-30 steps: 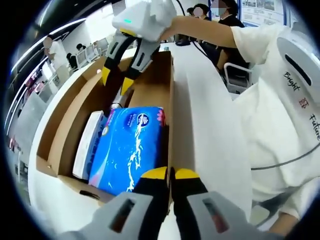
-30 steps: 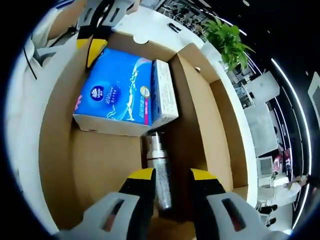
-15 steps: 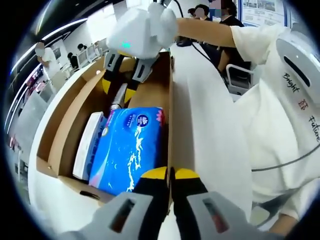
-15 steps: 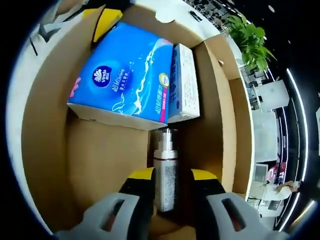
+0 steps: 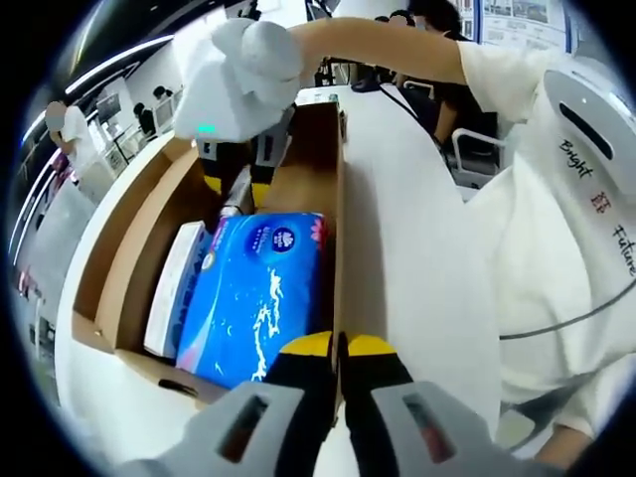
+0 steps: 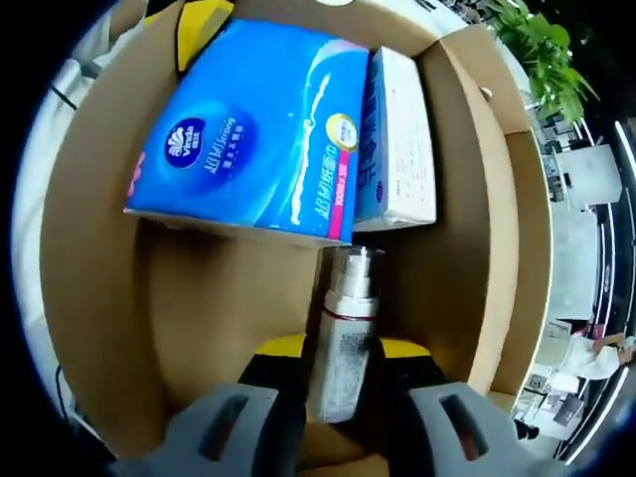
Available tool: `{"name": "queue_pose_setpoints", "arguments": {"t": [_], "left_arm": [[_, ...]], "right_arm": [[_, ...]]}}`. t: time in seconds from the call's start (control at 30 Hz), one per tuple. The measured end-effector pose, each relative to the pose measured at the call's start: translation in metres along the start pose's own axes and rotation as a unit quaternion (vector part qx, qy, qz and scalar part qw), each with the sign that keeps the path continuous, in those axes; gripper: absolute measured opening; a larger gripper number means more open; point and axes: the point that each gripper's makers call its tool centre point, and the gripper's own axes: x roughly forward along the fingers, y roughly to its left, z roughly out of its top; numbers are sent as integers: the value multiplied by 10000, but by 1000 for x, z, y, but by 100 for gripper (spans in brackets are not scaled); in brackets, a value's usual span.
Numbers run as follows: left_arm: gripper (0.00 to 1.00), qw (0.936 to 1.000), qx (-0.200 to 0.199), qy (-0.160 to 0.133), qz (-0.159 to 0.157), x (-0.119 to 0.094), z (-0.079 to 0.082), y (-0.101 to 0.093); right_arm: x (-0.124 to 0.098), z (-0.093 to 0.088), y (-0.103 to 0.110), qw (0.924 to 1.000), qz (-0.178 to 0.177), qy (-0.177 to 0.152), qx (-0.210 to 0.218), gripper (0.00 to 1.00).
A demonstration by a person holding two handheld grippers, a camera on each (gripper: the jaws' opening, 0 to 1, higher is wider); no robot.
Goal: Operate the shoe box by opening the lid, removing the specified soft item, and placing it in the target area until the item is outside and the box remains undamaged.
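While the right gripper (image 6: pixel 338 350) reaches inside the open shoe box (image 6: pixel 94 199), its jaws straddle a silver bottle (image 6: pixel 346 333) lying on the box floor; whether they pinch it cannot be told. Blue tissue pack (image 5: pixel 256 293) lies beside a white carton (image 5: pixel 177 286). Left gripper (image 5: pixel 339 348) jaws are pressed together on the box's side wall.

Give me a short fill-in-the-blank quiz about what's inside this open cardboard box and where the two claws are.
1. The tissue pack in the cardboard box is mostly ____ in colour.
2. Beside the tissue pack lies a slim ____ carton.
3. The right claw straddles a silver ____ lying on the box floor.
4. The left claw is ____ on the box's wall.

Missing words: blue; white; bottle; shut
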Motion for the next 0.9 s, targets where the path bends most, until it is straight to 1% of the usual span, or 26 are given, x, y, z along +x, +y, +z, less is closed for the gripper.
{"name": "queue_pose_setpoints", "arguments": {"t": [0.07,0.1,0.13,0.2,0.27,0.33,0.43,0.47,0.5,0.53,0.57,0.63,0.67,0.77,0.83,0.9], "left_arm": [[1,10000,-9,-1,6,0,0,0],[1,10000,-9,-1,10,0,0,0],[1,10000,-15,-3,13,0,0,0],[1,10000,-23,-9,16,0,0,1],[1,10000,-32,-6,8,-1,0,1],[1,10000,-26,4,0,0,0,1],[1,10000,-22,7,-23,0,0,1],[1,10000,-17,7,-29,-1,0,1],[1,10000,-26,6,-36,-1,0,1],[1,10000,-25,7,-35,-1,0,1],[1,10000,-27,8,-32,-1,0,1],[1,10000,-23,4,-17,-1,-1,1],[1,10000,-21,1,-13,-1,-1,1],[1,10000,-22,8,-26,-1,-1,1],[1,10000,-21,7,-28,-1,-1,1],[1,10000,-14,-4,-22,0,-1,1]], "right_arm": [[2,-5,0,9997,227,76,-25,25],[4,-6,-2,9996,279,103,19,25],[3,-7,1,9984,388,139,390,24],[2,-9,5,9963,614,261,541,24],[0,-13,12,9926,871,421,736,23],[1,-12,10,9928,805,390,793,23],[0,-15,14,9869,934,470,1232,22],[-2,-13,16,9896,949,363,1014,22],[-3,-14,19,9887,1013,373,1043,22],[-4,-14,25,9848,1190,375,1212,22],[-5,-14,27,9825,1284,355,1300,22],[-4,-15,25,9823,1338,209,1292,22],[-4,-14,26,9810,1360,167,1374,21],[-4,-16,33,9771,1491,148,1511,21],[-3,-19,31,9782,1514,110,1416,21],[-3,-16,33,9815,1486,68,1208,22]]}}
